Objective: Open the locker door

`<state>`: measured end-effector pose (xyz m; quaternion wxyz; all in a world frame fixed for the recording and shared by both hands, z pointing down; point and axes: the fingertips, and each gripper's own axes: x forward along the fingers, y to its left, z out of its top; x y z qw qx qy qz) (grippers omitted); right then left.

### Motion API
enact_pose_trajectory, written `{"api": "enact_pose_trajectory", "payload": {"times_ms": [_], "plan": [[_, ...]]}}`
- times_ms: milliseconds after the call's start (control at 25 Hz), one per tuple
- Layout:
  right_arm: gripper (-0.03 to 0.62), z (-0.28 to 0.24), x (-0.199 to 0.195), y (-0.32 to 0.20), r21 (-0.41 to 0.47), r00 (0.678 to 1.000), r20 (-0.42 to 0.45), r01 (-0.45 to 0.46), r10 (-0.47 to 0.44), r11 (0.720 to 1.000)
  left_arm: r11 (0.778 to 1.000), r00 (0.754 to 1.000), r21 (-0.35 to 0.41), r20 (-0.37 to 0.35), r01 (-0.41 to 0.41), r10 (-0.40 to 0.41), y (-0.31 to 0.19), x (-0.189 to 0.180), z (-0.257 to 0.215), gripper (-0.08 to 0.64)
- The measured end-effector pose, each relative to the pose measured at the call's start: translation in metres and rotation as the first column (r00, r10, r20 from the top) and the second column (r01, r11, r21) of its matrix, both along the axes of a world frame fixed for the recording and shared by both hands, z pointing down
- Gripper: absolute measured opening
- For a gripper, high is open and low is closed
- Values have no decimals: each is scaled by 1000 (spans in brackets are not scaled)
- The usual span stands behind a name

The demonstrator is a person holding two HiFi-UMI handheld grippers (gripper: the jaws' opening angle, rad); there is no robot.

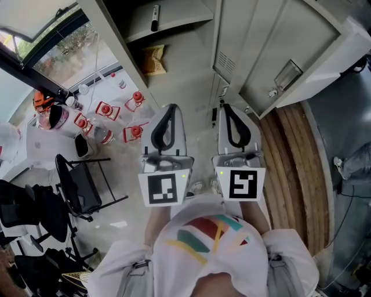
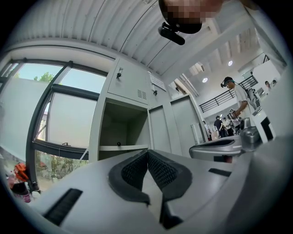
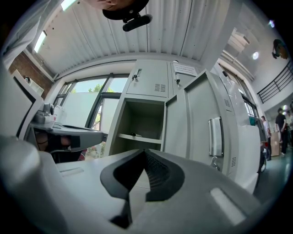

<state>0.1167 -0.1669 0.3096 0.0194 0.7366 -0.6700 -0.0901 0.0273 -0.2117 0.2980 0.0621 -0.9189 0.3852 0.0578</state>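
The grey locker (image 1: 191, 64) stands ahead with one compartment open. Its door (image 1: 290, 52) is swung out to the right, and the metal handle (image 1: 287, 74) faces me. A shelf inside holds a black marker (image 1: 155, 17), and a snack bag (image 1: 153, 60) lies below it. My left gripper (image 1: 170, 108) and right gripper (image 1: 225, 107) are held side by side in front of the locker, touching nothing. Both are shut and empty. In the right gripper view the open door (image 3: 213, 123) and its handle (image 3: 215, 137) are to the right of the jaws. In the left gripper view the open compartment (image 2: 122, 132) lies ahead.
Several red-capped objects (image 1: 107, 110) stand on the floor at left beside a black chair (image 1: 81, 185). A large window (image 1: 52, 40) is further left. A wooden strip (image 1: 295, 168) runs along the right. People (image 2: 233, 105) stand in the distance.
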Motion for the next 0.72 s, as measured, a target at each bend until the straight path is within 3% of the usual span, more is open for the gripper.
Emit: {"api": "enact_pose_trajectory", "payload": {"times_ms": [720], "plan": [[5,-2,9,2,1,1000,-8,-26,26,1000,1000,1000,-10,1,-12,12,1,4,-1,15]]}}
